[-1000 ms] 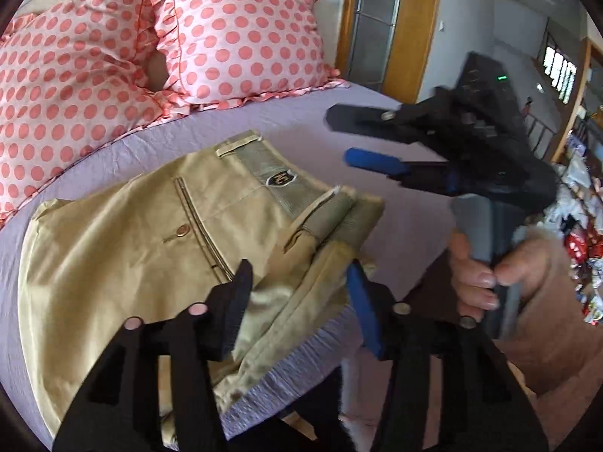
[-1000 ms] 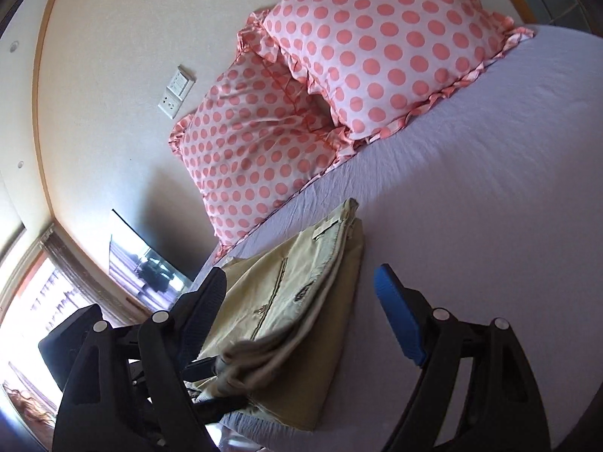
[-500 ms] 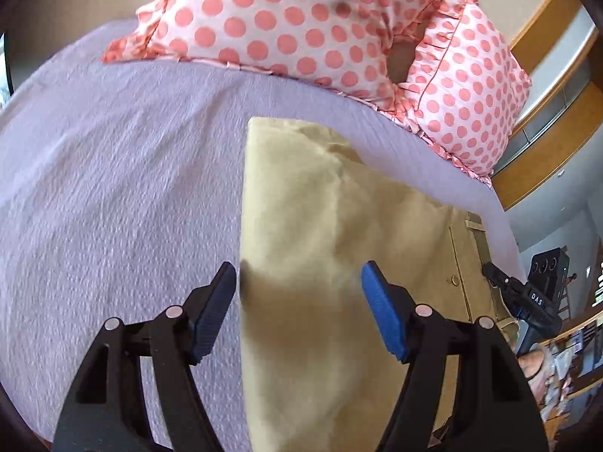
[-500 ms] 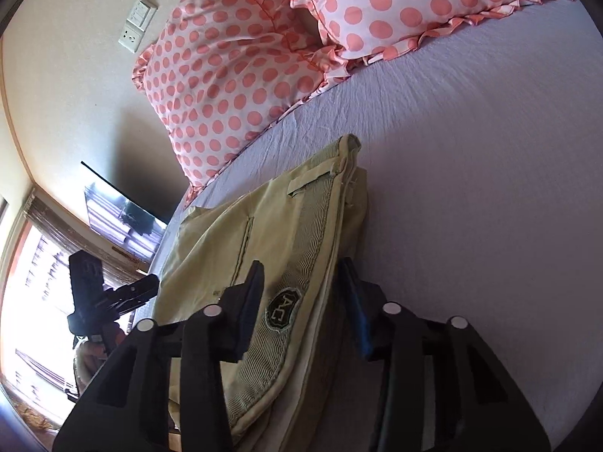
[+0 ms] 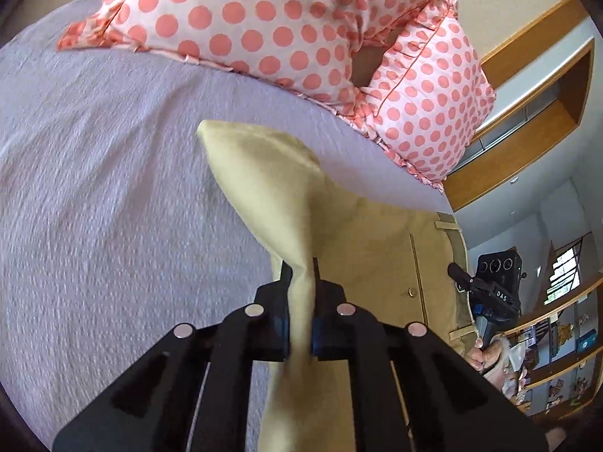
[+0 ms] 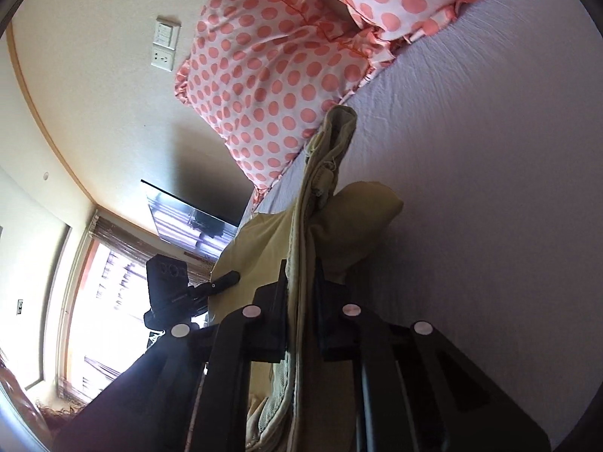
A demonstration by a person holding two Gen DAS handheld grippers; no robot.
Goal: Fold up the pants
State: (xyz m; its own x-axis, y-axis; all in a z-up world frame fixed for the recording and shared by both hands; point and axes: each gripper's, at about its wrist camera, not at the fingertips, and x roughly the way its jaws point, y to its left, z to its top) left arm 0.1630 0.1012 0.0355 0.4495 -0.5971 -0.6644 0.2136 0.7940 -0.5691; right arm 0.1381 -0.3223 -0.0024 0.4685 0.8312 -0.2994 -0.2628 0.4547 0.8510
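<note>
Folded khaki pants (image 5: 264, 173) lie on the lilac bed. My left gripper (image 5: 300, 271) is shut on the folded leg-side edge of the pants, and the cloth rises in a ridge from the jaws. My right gripper (image 6: 301, 275) is shut on the waistband end of the pants (image 6: 331, 158), which stands up between the jaws. The right gripper also shows in the left wrist view (image 5: 486, 293), at the waistband side. The left gripper shows in the right wrist view (image 6: 177, 290), at the far side of the pants.
The lilac bedspread (image 5: 94, 188) spreads left of the pants. Two pink polka-dot pillows (image 5: 264, 22) lie at the head of the bed, close behind the pants. A wall with a switch plate (image 6: 164, 47) and a bright window (image 6: 101, 301) lie beyond.
Both grippers were open beside the pants half a second ago. Now each has shut on its edge of the pants and the cloth is pinched up.
</note>
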